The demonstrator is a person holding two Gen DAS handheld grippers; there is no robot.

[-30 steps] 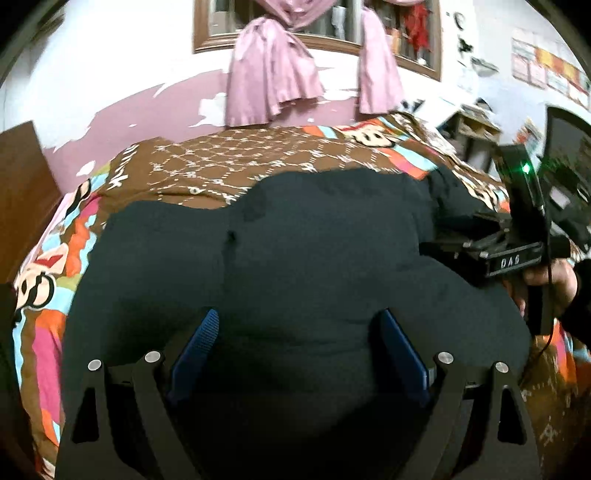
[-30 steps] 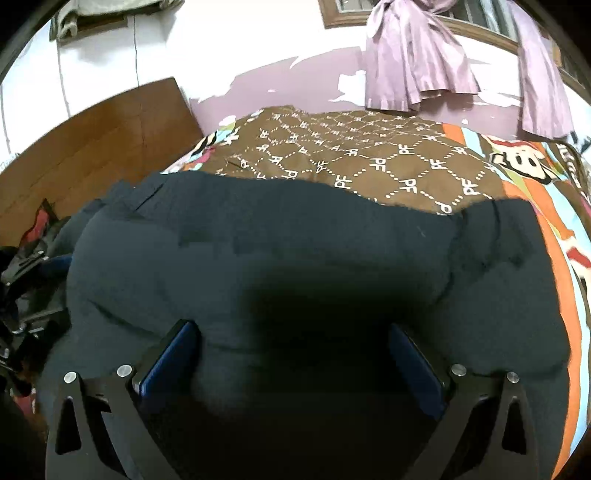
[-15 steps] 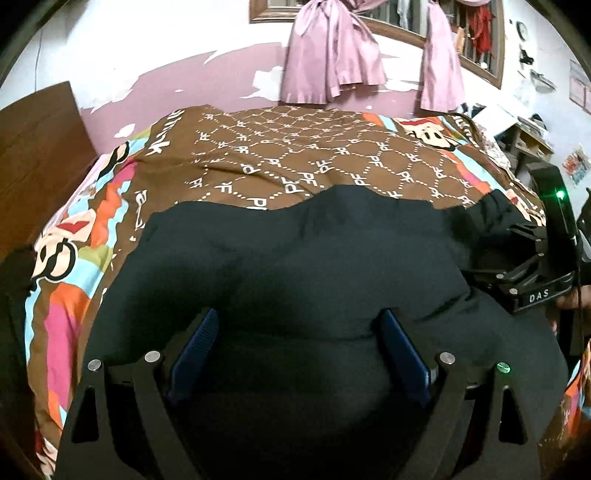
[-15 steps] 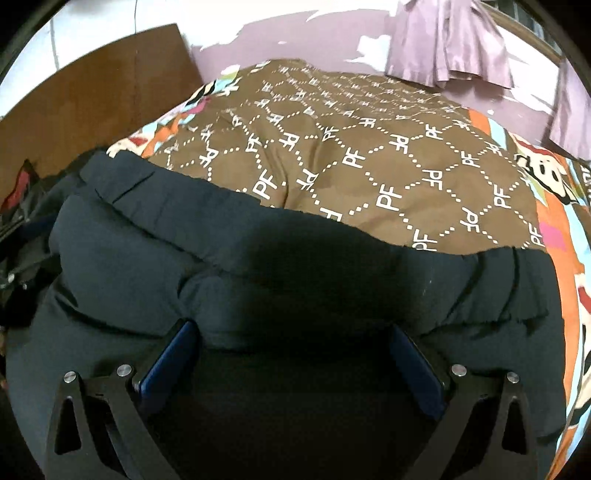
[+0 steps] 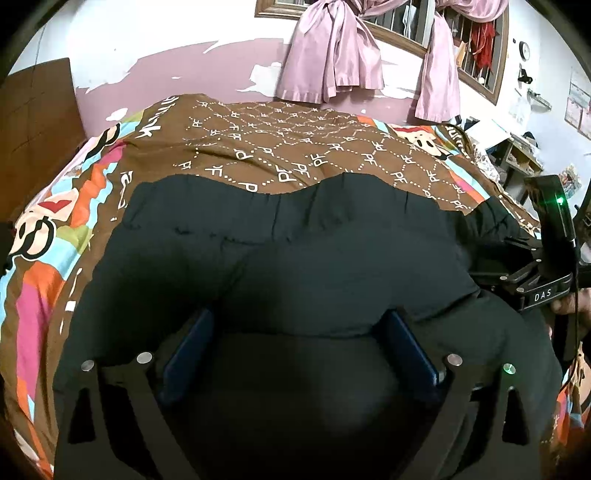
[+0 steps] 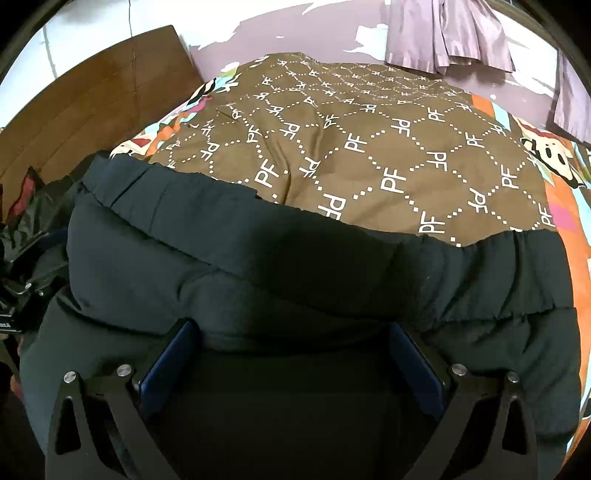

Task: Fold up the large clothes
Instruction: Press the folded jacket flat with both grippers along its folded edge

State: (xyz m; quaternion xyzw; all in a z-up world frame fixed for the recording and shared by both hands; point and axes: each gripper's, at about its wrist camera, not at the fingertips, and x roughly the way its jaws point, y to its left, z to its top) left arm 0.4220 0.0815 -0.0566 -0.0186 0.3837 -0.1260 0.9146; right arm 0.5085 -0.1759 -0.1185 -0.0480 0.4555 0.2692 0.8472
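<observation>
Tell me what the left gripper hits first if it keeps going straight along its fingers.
The dark padded garment: the left gripper already has it bulging between its wide-open fingers. Beyond lies the brown patterned bedspread; depth is unclear.

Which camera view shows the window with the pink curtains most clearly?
The left wrist view: the pink curtains hang knotted before the barred window, nearly whole. The right wrist view catches only the curtains' lower ends at the top edge, and no window.
</observation>
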